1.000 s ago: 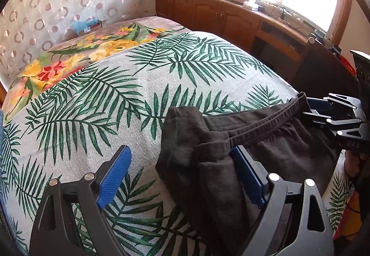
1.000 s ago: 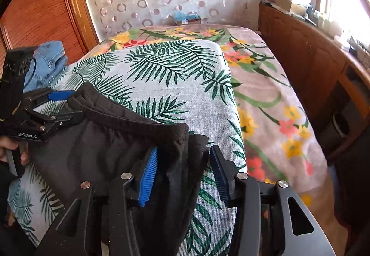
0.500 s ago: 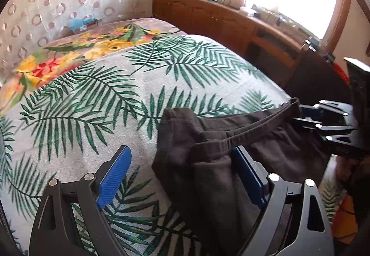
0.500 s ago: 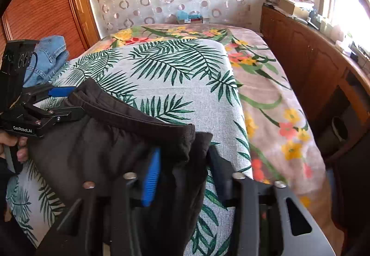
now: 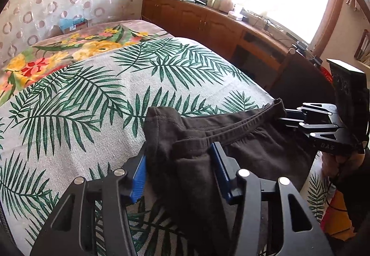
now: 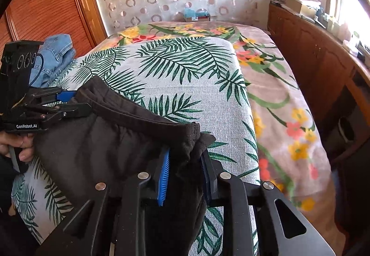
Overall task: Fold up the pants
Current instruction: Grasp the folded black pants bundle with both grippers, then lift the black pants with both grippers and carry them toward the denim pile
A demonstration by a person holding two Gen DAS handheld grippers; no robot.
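We hold the dark pants (image 5: pixel 242 140) stretched by the waistband between our two grippers, above the near end of the bed, with the cloth hanging down from the band. Our left gripper (image 5: pixel 180 172) has its blue pads pressed in on a bunched corner of the waistband, so it is clamped on the pants. In the right wrist view our right gripper (image 6: pixel 185 170) pinches the other corner the same way, fabric squeezed between its pads. Each gripper also appears in the other's view at the far end of the band.

Beneath lies a pale palm-leaf cover (image 6: pixel 185 75), spread over a floral blanket (image 6: pixel 284 117) that shows at the head and window side of the bed. A folded pair of blue jeans (image 6: pixel 55 52) rests near the wooden wardrobe. A low wooden cabinet (image 5: pixel 208 24) runs under the bright window.
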